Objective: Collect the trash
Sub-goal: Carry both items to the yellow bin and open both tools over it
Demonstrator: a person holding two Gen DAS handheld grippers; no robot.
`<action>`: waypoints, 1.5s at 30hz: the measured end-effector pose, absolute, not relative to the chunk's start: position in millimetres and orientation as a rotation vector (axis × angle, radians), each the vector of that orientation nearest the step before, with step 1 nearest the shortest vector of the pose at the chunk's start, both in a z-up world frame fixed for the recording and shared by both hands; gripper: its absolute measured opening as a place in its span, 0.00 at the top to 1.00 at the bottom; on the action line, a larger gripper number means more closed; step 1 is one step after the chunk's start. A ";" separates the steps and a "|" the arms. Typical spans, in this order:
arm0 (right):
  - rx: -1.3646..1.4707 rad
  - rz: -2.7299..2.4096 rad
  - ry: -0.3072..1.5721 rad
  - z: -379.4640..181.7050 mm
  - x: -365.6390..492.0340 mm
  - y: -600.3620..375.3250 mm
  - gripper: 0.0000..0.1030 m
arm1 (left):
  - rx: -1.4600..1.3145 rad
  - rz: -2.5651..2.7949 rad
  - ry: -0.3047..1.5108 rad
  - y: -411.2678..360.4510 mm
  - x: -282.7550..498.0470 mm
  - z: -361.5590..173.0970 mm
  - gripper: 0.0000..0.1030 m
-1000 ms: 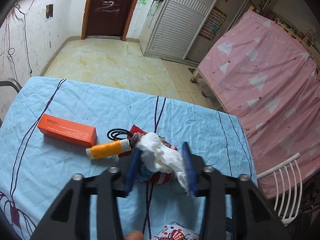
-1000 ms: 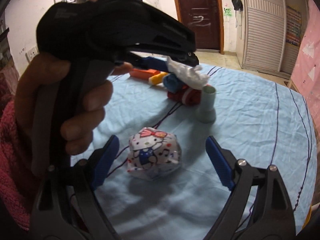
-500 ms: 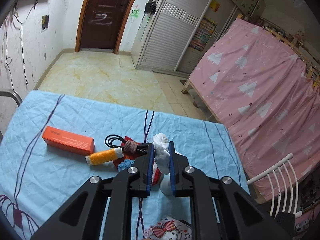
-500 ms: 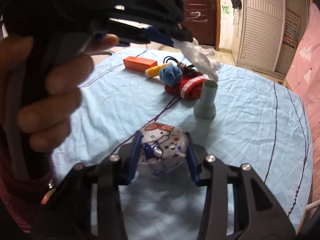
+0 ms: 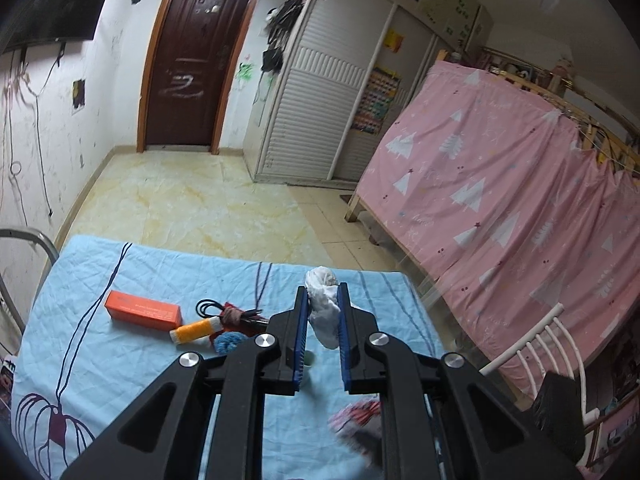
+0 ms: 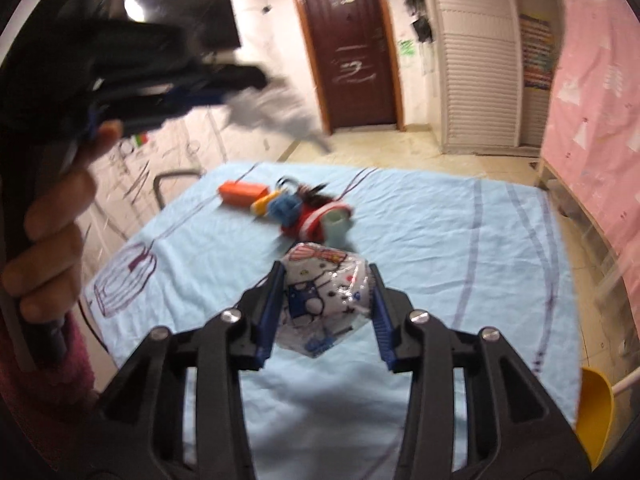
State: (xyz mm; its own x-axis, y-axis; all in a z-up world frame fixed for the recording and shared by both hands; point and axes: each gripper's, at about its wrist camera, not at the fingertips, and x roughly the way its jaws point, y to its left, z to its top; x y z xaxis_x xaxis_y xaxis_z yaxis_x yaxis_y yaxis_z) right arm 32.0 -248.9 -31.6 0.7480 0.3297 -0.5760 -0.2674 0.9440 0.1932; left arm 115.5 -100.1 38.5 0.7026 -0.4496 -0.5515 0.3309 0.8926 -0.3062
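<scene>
The left gripper (image 5: 322, 316) pinches a crumpled white tissue (image 5: 323, 308) and the right gripper (image 6: 326, 300) clamps a cartoon-printed wrapper (image 6: 325, 298), both lifted off the tabletop (image 6: 440, 232), neither yet binned.

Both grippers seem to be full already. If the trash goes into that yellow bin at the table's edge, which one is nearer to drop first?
Probably the right gripper: its cartoon-print packet hangs near the yellow bin, which shows only in its view. The left gripper holds its tissue farther off.

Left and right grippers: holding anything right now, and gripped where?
Left gripper pinches a crumpled white tissue across its middle. Right gripper clamps a cartoon-print wrapped packet by its two sides. Both are lifted off the table.
</scene>
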 end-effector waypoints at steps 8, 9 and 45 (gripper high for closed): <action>0.184 0.211 0.538 -8.1 7.4 -306.2 0.62 | -0.140 -0.466 0.609 -127.1 84.9 60.5 0.95; 0.196 0.196 0.526 -6.9 3.6 -312.6 0.62 | -0.134 -0.472 0.605 -131.3 81.6 62.5 0.95; 0.328 -0.370 0.424 -33.7 -75.4 -491.4 0.61 | 0.103 -0.771 0.727 -332.8 36.2 11.3 0.95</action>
State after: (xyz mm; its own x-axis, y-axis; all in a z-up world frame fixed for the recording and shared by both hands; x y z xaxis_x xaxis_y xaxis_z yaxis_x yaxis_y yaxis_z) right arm -75.4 -491.4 -33.7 0.8471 -0.2773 -0.4533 0.4115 0.8821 0.2294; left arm 36.2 -332.8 11.3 0.4899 -0.5992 -0.6332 0.6675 0.7250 -0.1697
